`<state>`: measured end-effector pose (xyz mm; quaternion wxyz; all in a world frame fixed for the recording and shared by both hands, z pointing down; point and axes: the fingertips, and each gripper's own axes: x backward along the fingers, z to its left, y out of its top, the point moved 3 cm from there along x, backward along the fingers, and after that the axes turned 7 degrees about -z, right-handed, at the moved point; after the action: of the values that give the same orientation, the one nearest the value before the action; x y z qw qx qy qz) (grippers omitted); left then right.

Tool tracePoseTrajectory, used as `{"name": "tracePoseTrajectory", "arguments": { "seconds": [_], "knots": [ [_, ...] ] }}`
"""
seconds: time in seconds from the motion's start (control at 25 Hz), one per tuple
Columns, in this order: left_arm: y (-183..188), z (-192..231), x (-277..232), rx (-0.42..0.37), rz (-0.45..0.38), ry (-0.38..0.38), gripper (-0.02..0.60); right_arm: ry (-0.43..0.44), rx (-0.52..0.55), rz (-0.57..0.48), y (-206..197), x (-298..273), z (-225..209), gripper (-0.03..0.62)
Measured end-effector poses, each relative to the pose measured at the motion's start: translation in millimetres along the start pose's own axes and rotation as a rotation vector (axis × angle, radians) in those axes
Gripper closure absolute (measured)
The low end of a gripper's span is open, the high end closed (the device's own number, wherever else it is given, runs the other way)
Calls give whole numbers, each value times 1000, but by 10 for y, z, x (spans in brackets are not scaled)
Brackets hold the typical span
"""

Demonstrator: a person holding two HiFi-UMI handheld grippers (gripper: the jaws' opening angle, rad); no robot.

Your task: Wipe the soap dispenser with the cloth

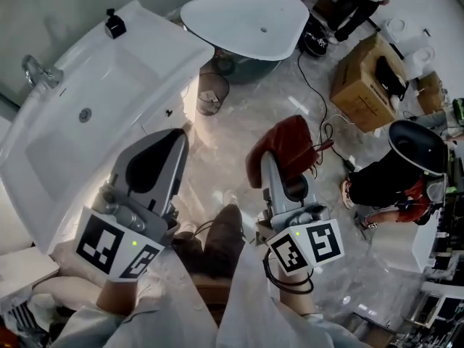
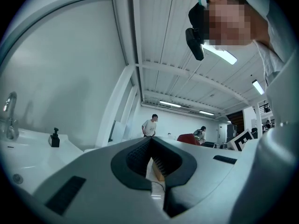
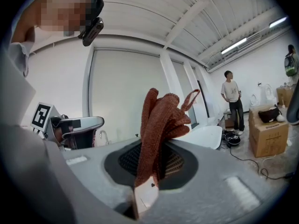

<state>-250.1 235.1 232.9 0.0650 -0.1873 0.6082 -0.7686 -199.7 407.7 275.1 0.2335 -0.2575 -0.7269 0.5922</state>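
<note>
The black soap dispenser (image 1: 114, 24) stands on the far corner of the white sink (image 1: 109, 85), small in the left gripper view (image 2: 55, 138). My left gripper (image 1: 180, 136) hangs in front of the sink, well short of the dispenser, jaws shut with nothing in them (image 2: 151, 146). My right gripper (image 1: 270, 167) is over the floor to the right, shut on a red-brown knitted cloth (image 1: 286, 142). That cloth (image 3: 161, 120) bunches upward out of the jaws (image 3: 152, 169).
A chrome faucet (image 1: 38, 71) sits at the sink's left end. A white bathtub (image 1: 246, 20) and a mesh wastebasket (image 1: 212, 93) lie beyond. Cardboard boxes (image 1: 366, 78), floor cables (image 1: 319, 100) and two people (image 1: 402, 169) are to the right.
</note>
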Motion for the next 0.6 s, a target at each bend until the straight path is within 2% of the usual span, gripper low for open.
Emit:
{"name": "tracePoseTrajectory", "arguments": {
  "seconds": [0.6],
  "knots": [
    [-172,-183,-1183,1,-38,137,578,132,23,11,394,-590,-1164,539]
  ]
}}
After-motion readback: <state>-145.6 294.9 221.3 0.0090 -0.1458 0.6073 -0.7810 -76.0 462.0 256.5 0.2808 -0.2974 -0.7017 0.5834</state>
